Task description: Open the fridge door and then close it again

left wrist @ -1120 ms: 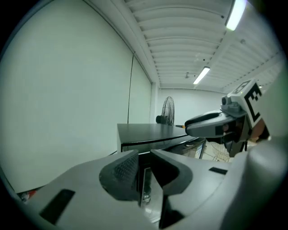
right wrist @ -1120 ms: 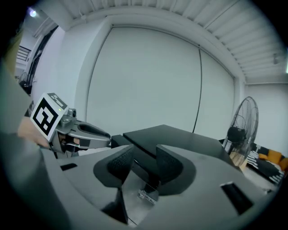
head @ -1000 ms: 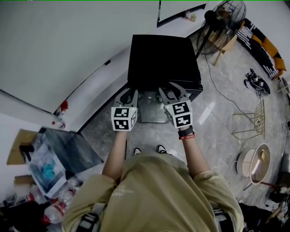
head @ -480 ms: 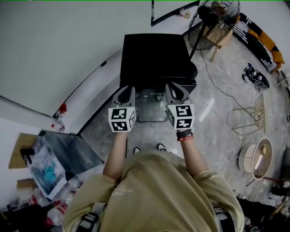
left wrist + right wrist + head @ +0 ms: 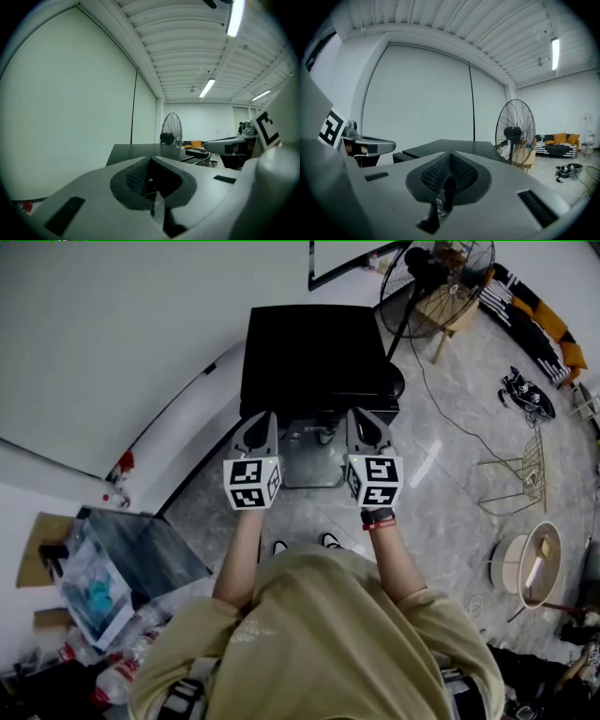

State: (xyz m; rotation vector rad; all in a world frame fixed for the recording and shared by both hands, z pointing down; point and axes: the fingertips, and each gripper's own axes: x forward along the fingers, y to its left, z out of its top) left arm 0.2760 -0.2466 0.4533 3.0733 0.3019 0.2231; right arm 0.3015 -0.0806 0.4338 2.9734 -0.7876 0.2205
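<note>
The person's two forearms reach straight ahead from the body, side by side, and each hand holds its tool nearly level with the marker cube facing up. A dark band (image 5: pixel 378 517) circles the right wrist. The left gripper (image 5: pixel 262 420) is clenched, its jaws meeting tip to tip on nothing. The right gripper (image 5: pixel 362 417) is clenched the same way and is just as empty. Both point at the black fridge (image 5: pixel 314 357), which stands just ahead of their tips. Its flat top fills the gripper views beyond the jaws, and neither tool touches it. Farther off, ahead and to the right of the right gripper, stands a pedestal fan (image 5: pixel 436 273).

A second ago both pairs of jaws stood spread in front of the fridge. They have just been closing with nothing between them, and the right tool has straightened from its earlier slant.
</note>
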